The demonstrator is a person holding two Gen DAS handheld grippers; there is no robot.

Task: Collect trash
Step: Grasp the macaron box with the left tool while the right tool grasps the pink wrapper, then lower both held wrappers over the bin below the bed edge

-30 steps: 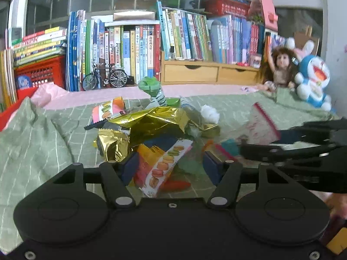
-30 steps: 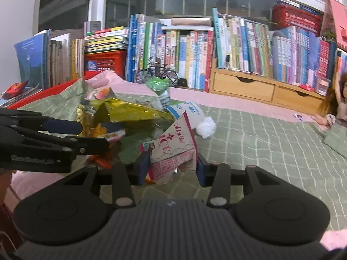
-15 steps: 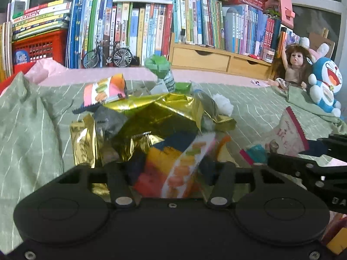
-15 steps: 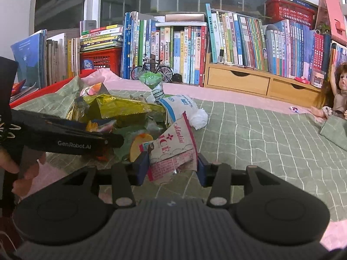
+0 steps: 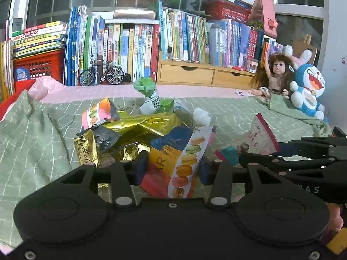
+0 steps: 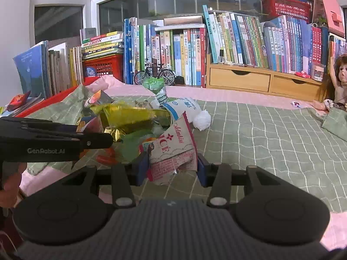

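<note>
On the green checked bedspread before the bookshelves, the left tongs, just closing, appear to pinch the macaron wrapper beside the gold foil litter, the right tongs clasp the pink ice wrapper, and both should lift slowly, grips firm.

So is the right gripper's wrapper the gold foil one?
No, the right gripper is closed on a pink and white ice cream wrapper; the gold foil bag lies behind it in the pile.
</note>
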